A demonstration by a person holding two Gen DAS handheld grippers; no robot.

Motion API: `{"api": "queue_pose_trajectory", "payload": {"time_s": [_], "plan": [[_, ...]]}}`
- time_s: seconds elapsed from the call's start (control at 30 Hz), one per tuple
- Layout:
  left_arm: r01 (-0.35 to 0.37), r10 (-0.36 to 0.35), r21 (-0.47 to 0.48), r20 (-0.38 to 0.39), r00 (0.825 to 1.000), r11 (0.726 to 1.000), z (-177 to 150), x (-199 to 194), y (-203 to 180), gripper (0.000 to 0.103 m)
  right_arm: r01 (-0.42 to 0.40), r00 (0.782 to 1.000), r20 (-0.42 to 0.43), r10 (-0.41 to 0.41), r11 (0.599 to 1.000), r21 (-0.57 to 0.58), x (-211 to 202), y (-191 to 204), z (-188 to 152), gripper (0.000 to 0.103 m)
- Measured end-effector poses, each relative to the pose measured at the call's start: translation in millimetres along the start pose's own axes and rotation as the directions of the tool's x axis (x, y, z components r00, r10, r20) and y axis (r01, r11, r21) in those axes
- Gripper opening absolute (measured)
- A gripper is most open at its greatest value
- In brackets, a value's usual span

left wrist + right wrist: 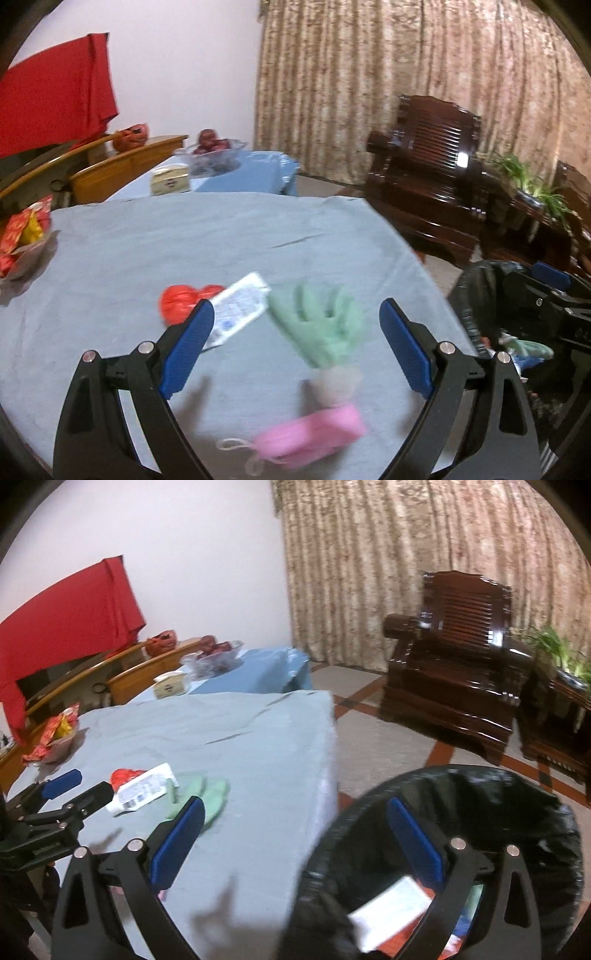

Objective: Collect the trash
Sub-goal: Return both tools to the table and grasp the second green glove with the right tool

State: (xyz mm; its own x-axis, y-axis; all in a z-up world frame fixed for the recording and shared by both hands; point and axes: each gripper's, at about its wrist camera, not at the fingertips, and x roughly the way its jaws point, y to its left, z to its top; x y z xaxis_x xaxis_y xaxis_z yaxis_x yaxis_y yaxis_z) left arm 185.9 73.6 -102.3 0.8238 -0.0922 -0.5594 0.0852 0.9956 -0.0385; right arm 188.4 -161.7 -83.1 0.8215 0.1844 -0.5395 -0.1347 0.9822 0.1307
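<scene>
Worktop (221, 236) under pale blue-grey cloth, square-cornered, fills left wrist view. Black-bag-lined round trash bin (554, 812) on floor just beside worktop's right edge; white paper and coloured scraps inside. Green crumpled cloth piece (317, 325), white printed wrapper (240, 306), red crumpled wrapper (177, 302), blurred pink packet with strings (314, 435) lie close together on worktop. Left hand-held gripper (295, 347) released, jaws wide, empty, above litter. Right hand-held gripper (295, 843) released, empty, over bin rim.

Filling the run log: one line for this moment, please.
left gripper: open, empty, over table | right gripper: open, empty, at bin | glove, packet, mask uncollected
</scene>
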Motion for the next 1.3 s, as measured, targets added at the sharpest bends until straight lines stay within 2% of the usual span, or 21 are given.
{"api": "queue_pose_trajectory", "payload": {"time_s": [0.23, 0.57, 0.9, 1.13, 1.3], "plan": [[-0.077, 0.076, -0.033, -0.016, 0.997, 0.996, -9.0, 5.5, 46.9, 0.088, -0.051, 0.998, -0.024, 0.050, 0.998, -0.034, 25.9, 42.3, -2.5, 0.097], [-0.135, 0.131, -0.066, -0.059, 0.990, 0.989, -20.3, 19.5, 84.6, 0.088, -0.078, 0.993, -0.087, 0.074, 0.996, -0.048, 63.0, 79.0, -14.0, 0.097], [-0.147, 0.137, -0.079, -0.119, 0.983, 0.986, -30.9, 46.1, 103.7, 0.086, -0.082, 0.984, -0.168, 0.067, 0.993, -0.085, 98.9, 104.5, -35.2, 0.097], [-0.129, 0.110, -0.106, -0.166, 0.980, 0.986, -36.9, 62.3, 111.1, 0.076, -0.098, 0.971, -0.228, 0.074, 0.991, -0.093, 112.2, 109.4, -41.2, 0.096], [-0.117, 0.095, -0.103, -0.195, 0.976, 0.988, -37.1, 72.9, 112.0, 0.068, -0.105, 0.961, -0.266, 0.074, 0.989, -0.105, 119.2, 114.5, -44.6, 0.086]]}}
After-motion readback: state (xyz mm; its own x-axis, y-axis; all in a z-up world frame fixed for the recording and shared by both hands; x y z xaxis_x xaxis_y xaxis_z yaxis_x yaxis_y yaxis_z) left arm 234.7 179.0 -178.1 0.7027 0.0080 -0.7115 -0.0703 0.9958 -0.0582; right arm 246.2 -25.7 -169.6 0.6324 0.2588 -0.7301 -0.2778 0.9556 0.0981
